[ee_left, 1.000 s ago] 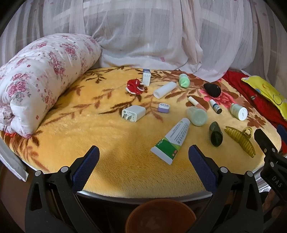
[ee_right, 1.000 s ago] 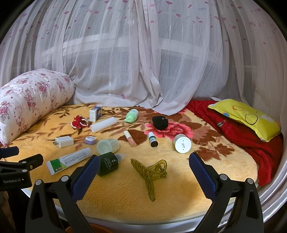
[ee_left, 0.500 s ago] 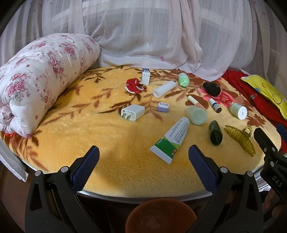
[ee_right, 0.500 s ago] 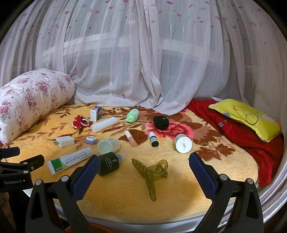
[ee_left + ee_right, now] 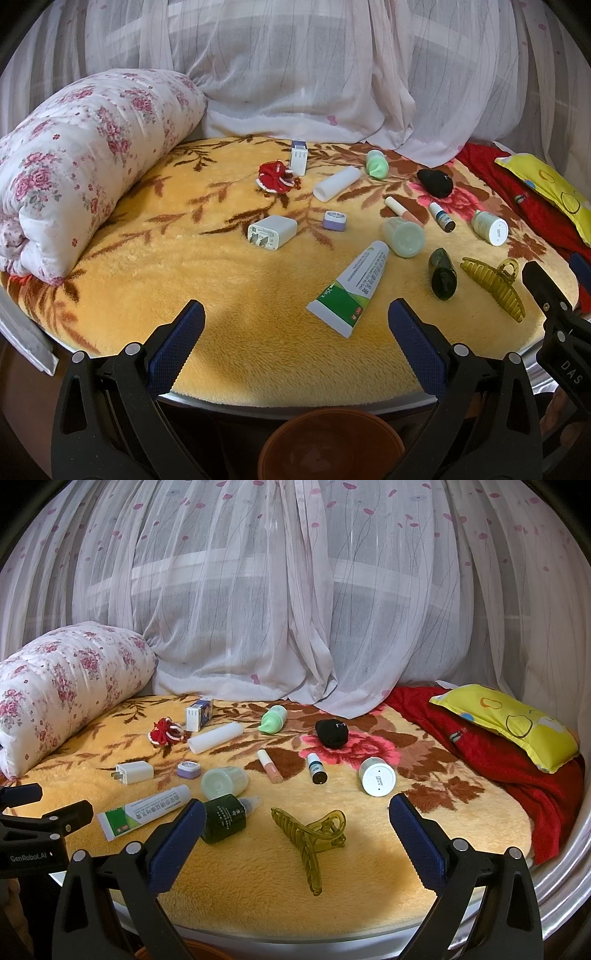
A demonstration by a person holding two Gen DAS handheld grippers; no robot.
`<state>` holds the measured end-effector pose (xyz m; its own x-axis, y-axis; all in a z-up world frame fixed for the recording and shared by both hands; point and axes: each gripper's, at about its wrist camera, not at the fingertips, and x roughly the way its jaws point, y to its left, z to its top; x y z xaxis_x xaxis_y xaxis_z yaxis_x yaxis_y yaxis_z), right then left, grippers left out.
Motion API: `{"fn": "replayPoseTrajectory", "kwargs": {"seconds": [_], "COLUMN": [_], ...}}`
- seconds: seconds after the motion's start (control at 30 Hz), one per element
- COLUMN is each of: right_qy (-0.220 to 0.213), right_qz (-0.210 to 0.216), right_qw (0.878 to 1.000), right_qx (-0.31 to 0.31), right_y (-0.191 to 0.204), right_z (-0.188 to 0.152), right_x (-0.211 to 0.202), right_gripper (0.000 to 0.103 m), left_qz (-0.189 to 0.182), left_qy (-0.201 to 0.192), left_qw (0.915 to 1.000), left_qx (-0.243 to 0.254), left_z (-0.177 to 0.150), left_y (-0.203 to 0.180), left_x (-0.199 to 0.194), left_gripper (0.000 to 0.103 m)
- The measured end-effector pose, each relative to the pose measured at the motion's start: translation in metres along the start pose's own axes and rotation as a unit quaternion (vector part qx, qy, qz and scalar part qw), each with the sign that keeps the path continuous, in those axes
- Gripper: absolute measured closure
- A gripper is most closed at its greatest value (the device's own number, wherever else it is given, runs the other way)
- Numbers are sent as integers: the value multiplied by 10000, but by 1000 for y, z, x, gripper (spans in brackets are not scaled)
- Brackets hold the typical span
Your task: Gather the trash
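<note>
— So, where are your two grippers?
— Your left gripper (image 5: 295, 332) hangs at the near edge of the yellow blanket (image 5: 155, 266), jaws spread wide and holding nothing. Your right gripper (image 5: 295, 827) is the same: wide apart, empty, out to the right of the left one.

— And the bits to gather?
— All loose on the blanket. The green-and-white tube (image 5: 351, 290) lies just ahead of your left gripper, toward its right finger. The white charger (image 5: 272, 232) sits farther in, with the small purple tin (image 5: 335, 220) beside it. The dark green bottle (image 5: 224, 818) lies right by your right gripper's left finger, and the olive hair clip (image 5: 312, 834) rests between the two fingers, ahead of them. Behind those are the pale green cap (image 5: 224, 782), the white jar (image 5: 376, 776), the pink lip tube (image 5: 269, 766) and the black pouch (image 5: 332, 733).

— Where is the bin?
— A brown round container (image 5: 330, 446) sits below the bed's edge, under your left gripper. The floral rolled quilt (image 5: 74, 184) lies at the left.
</note>
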<state>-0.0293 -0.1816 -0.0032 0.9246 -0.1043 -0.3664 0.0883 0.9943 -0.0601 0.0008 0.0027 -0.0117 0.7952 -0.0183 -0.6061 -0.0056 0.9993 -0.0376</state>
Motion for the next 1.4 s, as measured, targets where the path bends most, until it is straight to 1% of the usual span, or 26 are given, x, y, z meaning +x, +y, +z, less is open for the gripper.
{"fn": "replayPoseTrajectory", "kwargs": {"seconds": [0.47,0.67,0.77,0.83,0.9,0.97,1.03,1.1,1.13,1.2,1.3,1.4], "right_qy": [5,0,3,2,-8,-10,5,37,45,55,54,71], "right_qz": [-3,-5,-15,-26,-43,-57,-77,-84,-85,-78,-95,-142], "right_qw": [10000,10000,10000,10000,10000,9999,9999,9997,9996,9995,9996,9995], "right_qx": [4,25,29,38,65,89,146,230,255,294,278,286], "right_y": [-3,-1,-1,-1,-2,-4,-8,-15,-17,-20,-21,-27], "right_z": [1,-1,-1,-2,-1,-1,-3,-5,-5,-6,-7,-9], "right_x": [-1,2,2,3,0,0,3,5,6,7,7,10], "right_gripper": [5,5,5,5,5,5,5,5,5,5,5,5], "left_qz": [-3,4,3,-22,-189,-638,-902,-1007,-1044,-1158,-1190,-1148], "left_qy": [39,57,83,97,64,-8,-133,-313,-321,-196,81,220], "left_qw": [10000,10000,9999,9999,9996,9975,9948,9921,9909,9886,9871,9861], "left_qx": [14,48,80,112,190,306,461,675,784,939,1064,1182], "left_z": [-4,-10,-10,-4,-2,-1,2,5,6,9,8,5], "left_y": [-2,-11,-15,-14,-14,-11,-10,-13,-16,-22,-32,-39], "left_x": [1,-1,-1,4,5,6,7,9,12,23,45,61], "left_gripper": [6,6,6,6,6,6,6,6,6,6,6,7]}}
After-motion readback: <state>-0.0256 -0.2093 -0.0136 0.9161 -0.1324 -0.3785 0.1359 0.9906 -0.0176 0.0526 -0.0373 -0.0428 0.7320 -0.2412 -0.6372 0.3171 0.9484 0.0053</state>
